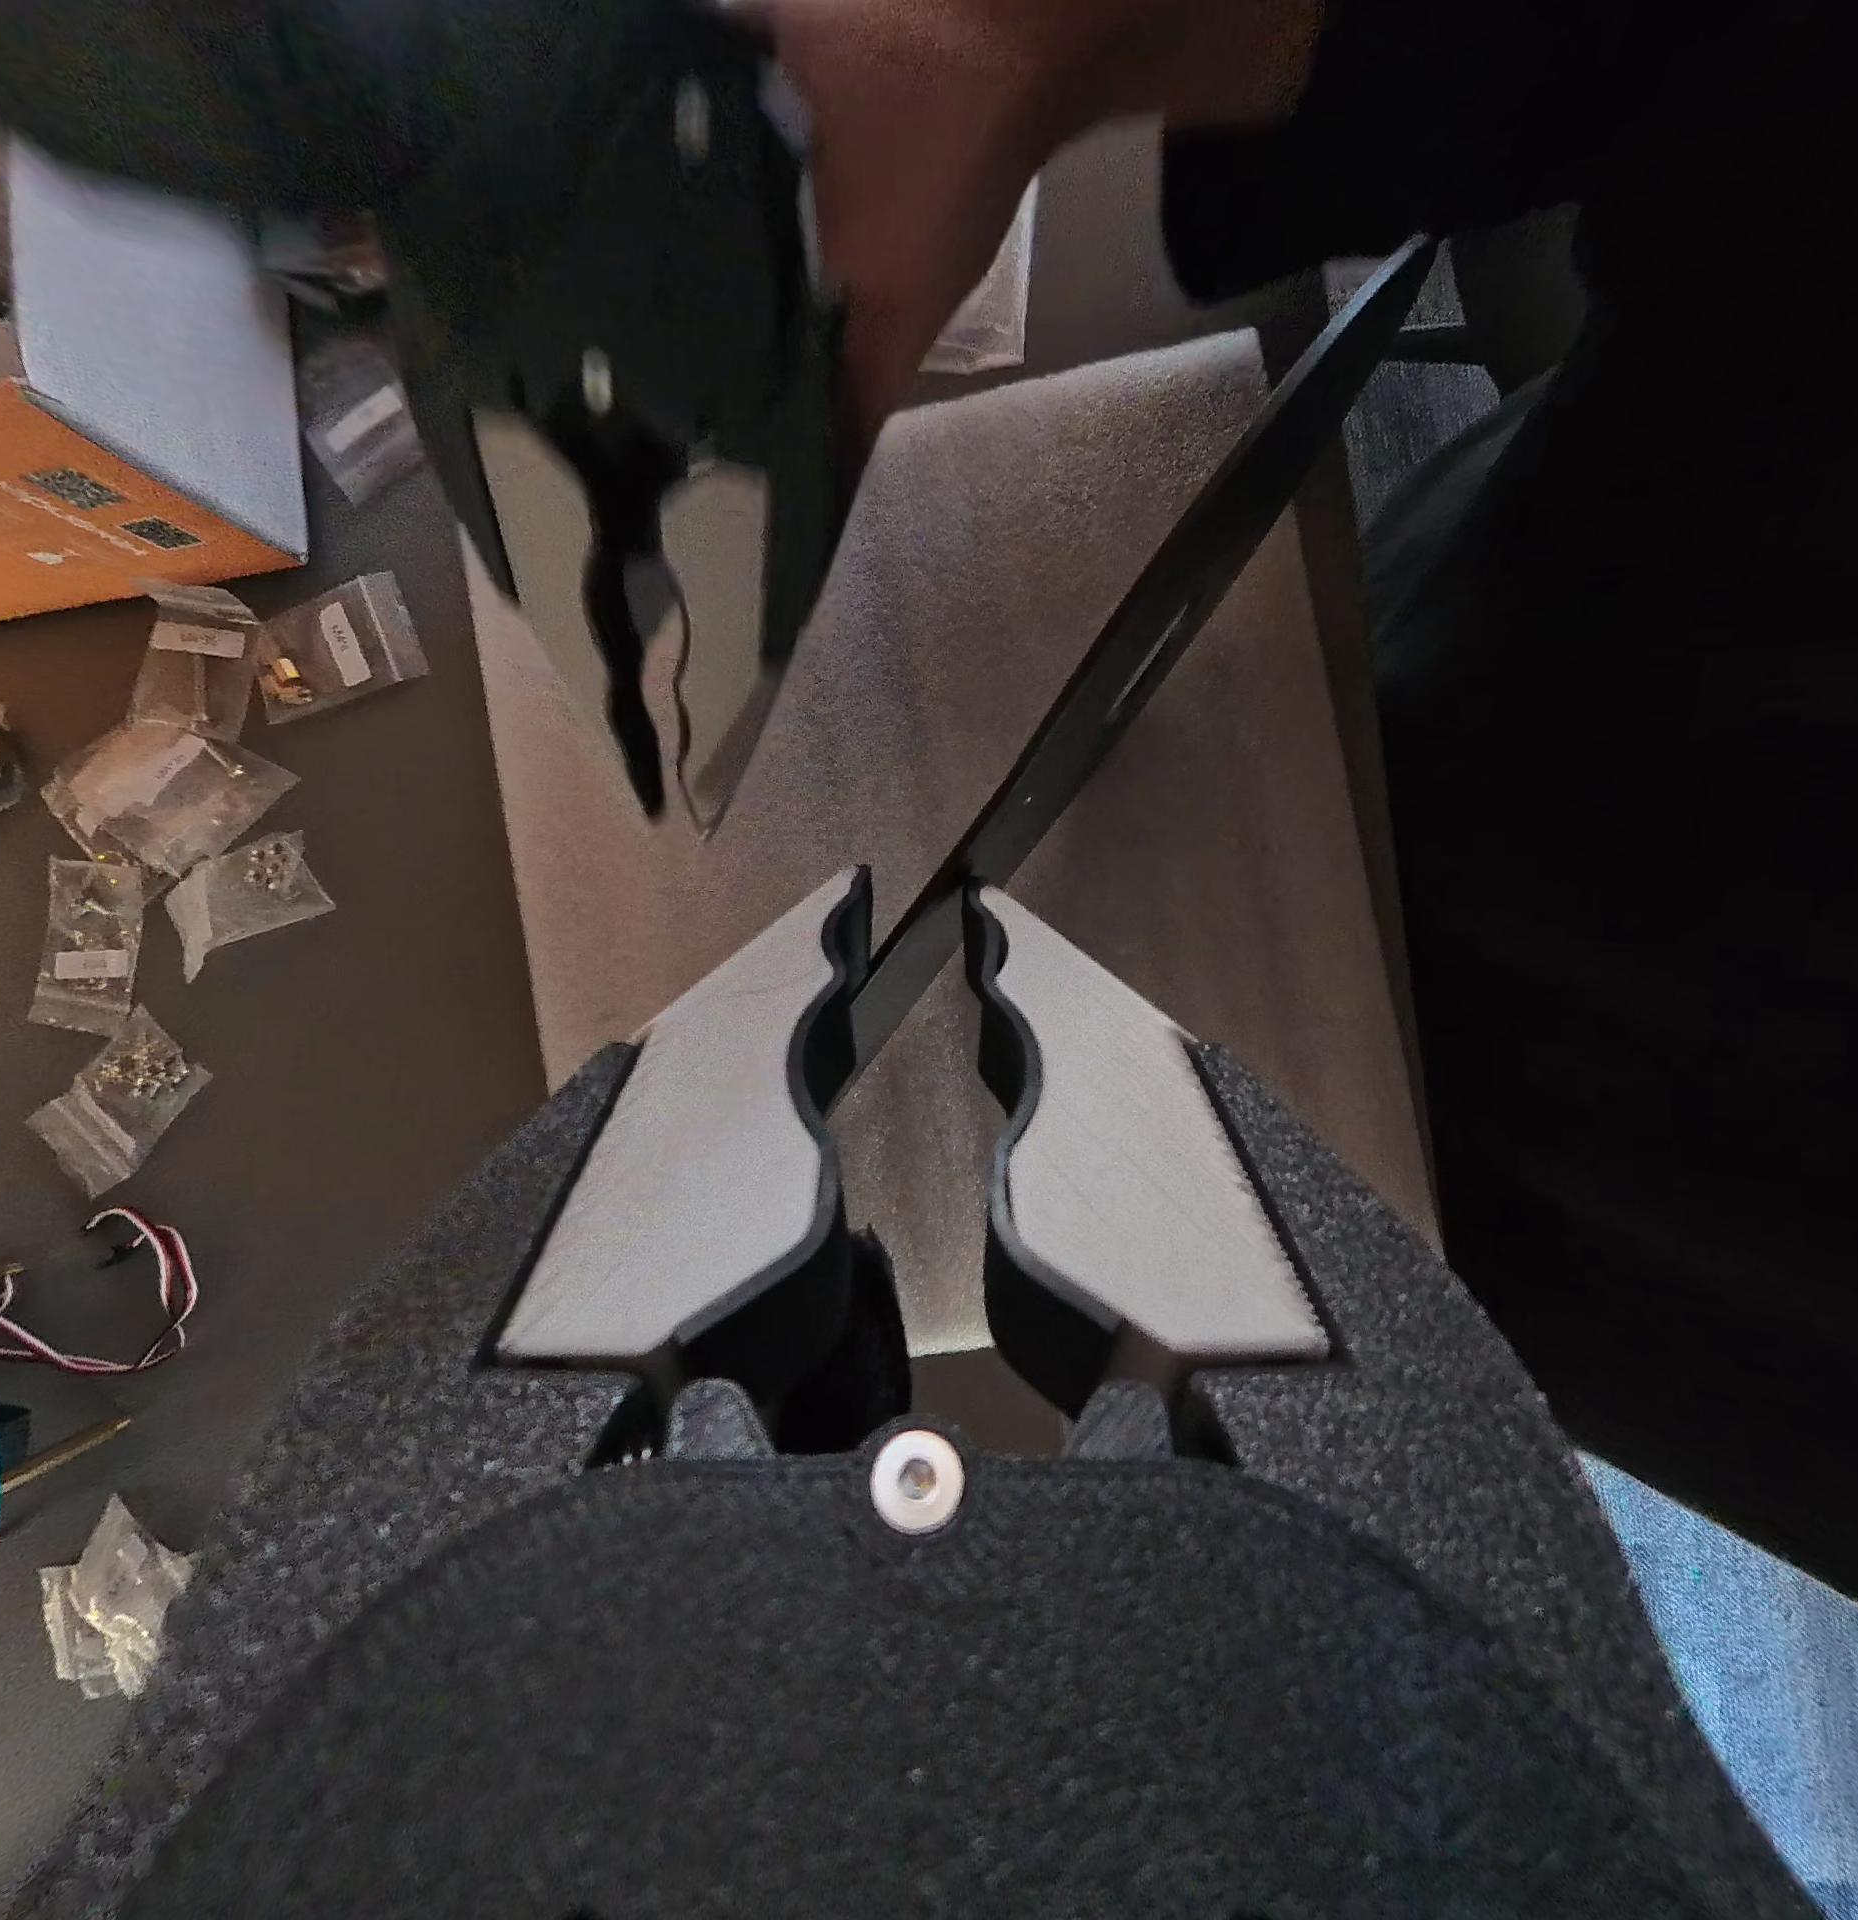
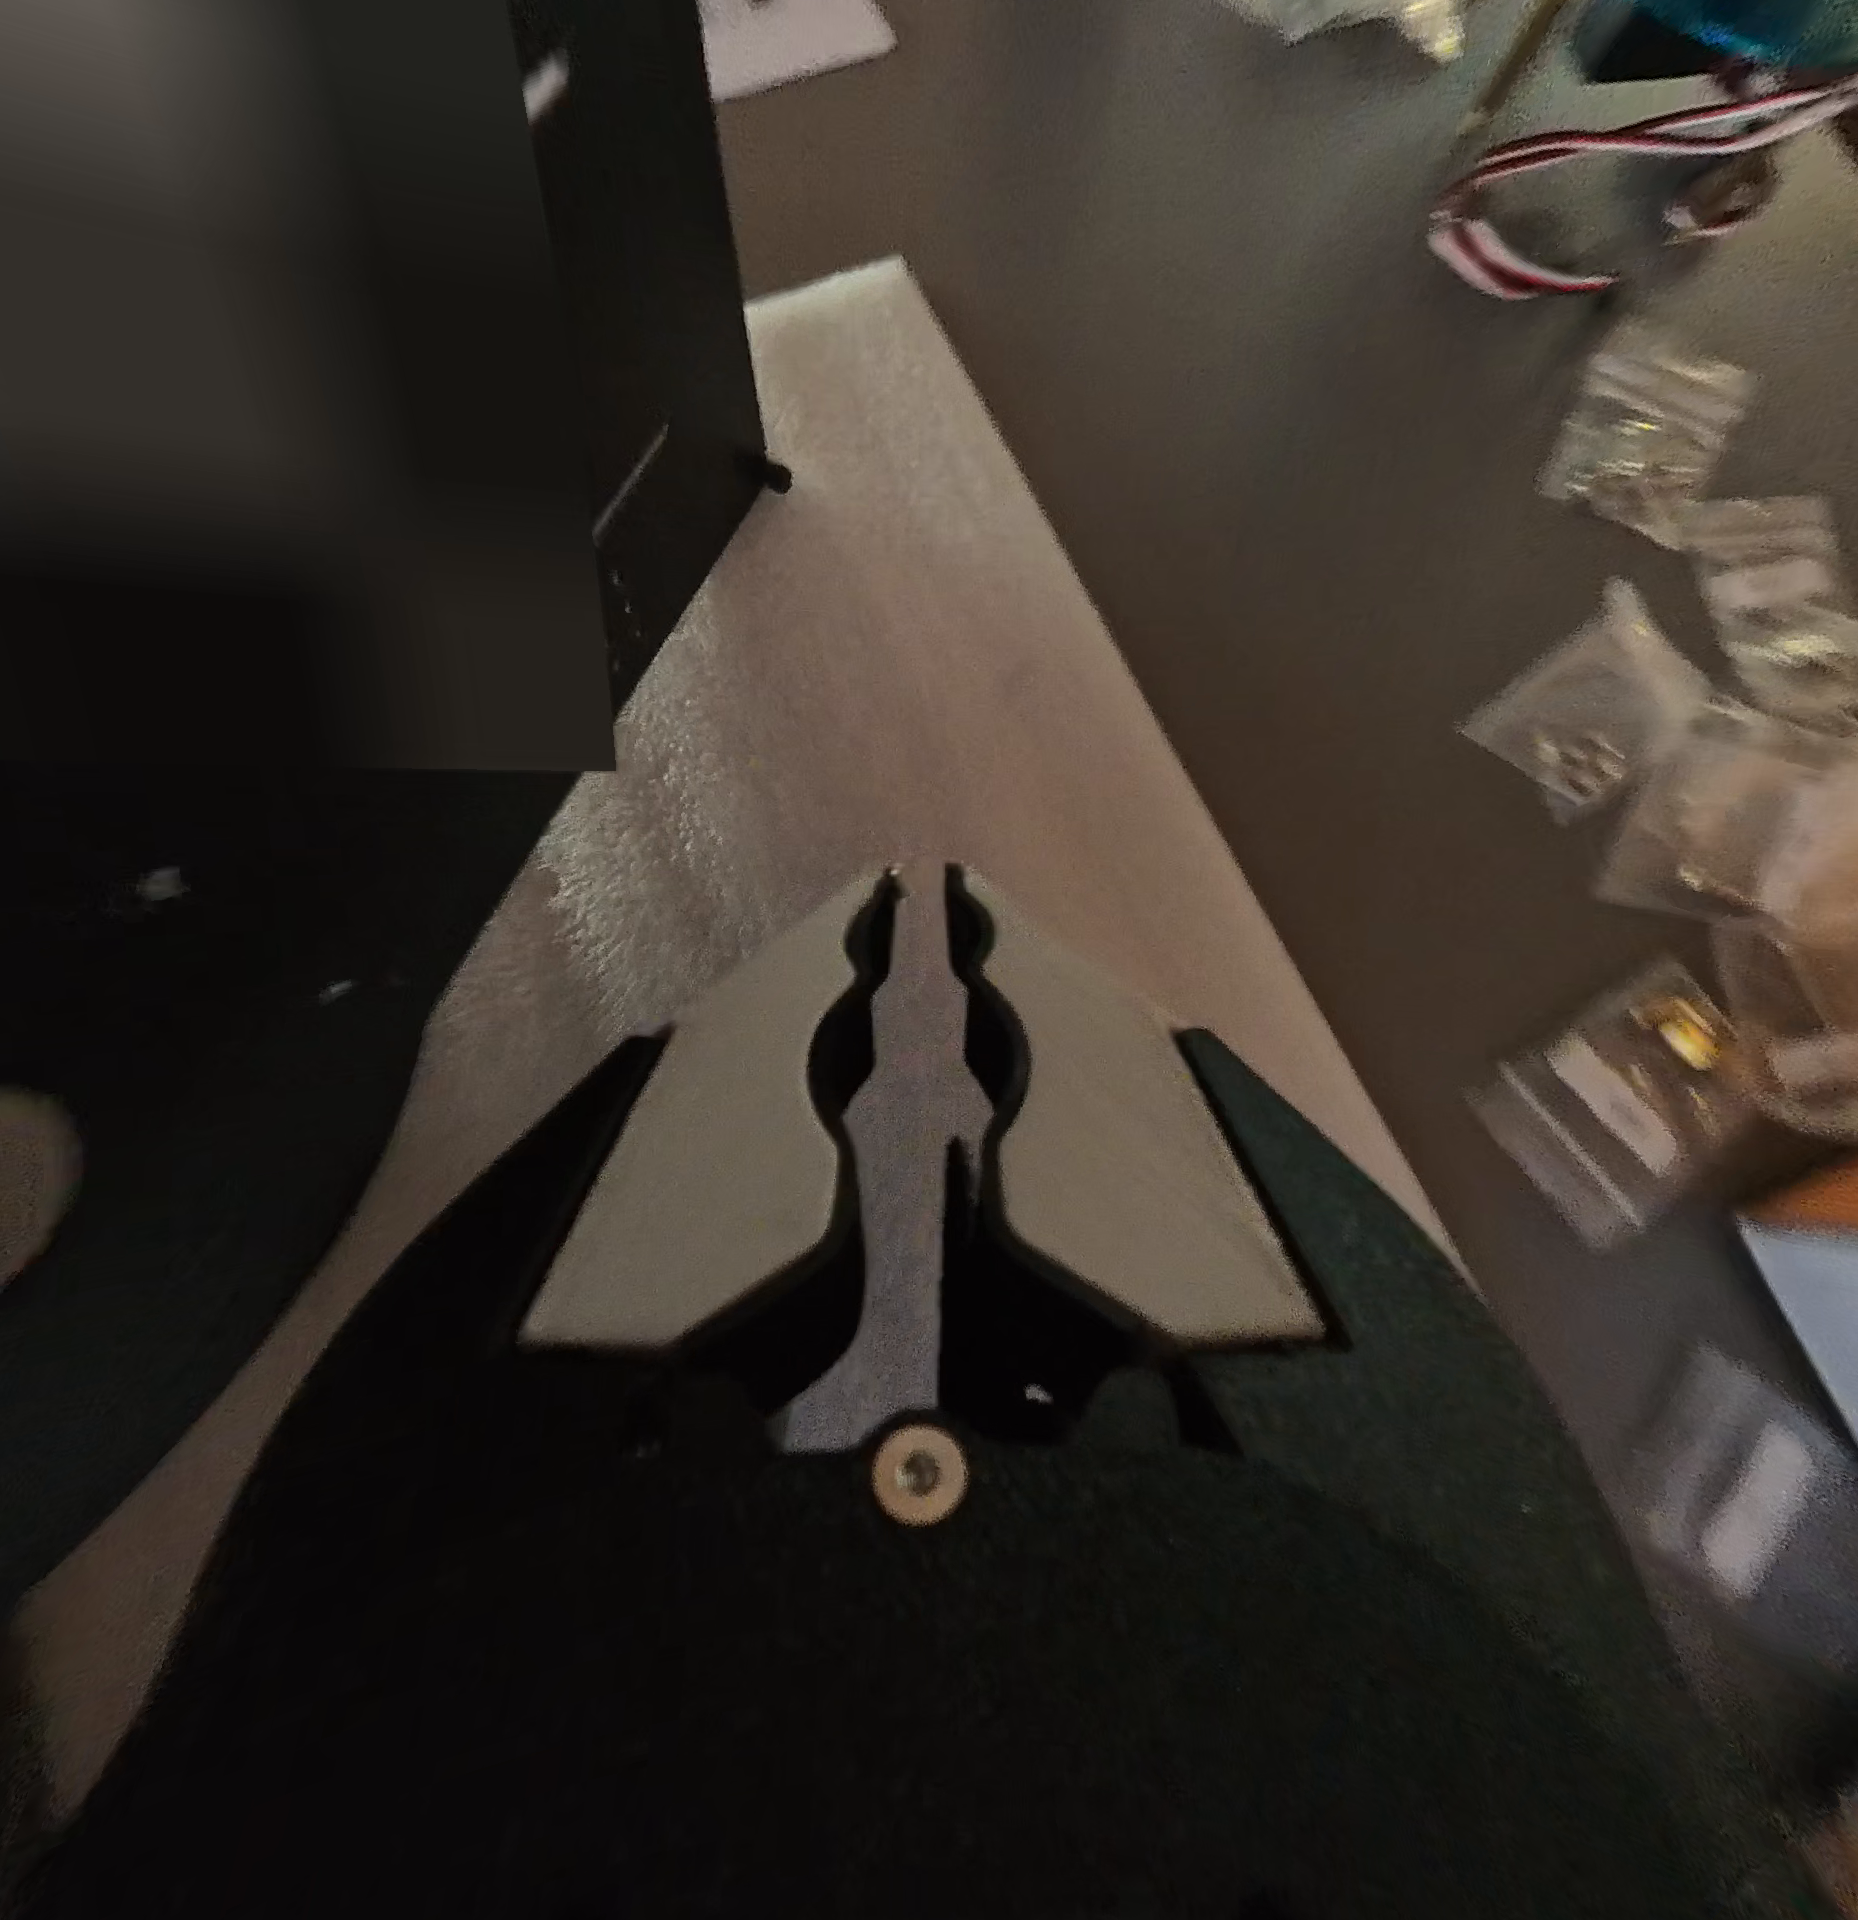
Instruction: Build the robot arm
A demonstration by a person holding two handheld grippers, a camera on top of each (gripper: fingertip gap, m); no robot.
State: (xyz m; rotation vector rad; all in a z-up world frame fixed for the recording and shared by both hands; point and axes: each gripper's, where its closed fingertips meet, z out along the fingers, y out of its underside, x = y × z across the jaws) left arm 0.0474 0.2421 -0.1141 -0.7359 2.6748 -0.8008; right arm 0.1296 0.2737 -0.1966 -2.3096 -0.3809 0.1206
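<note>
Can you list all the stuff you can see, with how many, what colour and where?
black flat plate: one, black, slanting up from between the left gripper's fingers
foam sheet: one, white, under both grippers
small plastic bags: many, clear, on the brown table, left
cardboard box: one, orange and white, far left
striped wire: one, red and white, left edge
left gripper: one, black and white, shut on the plate
right gripper: one, black, nearly closed, empty
</note>
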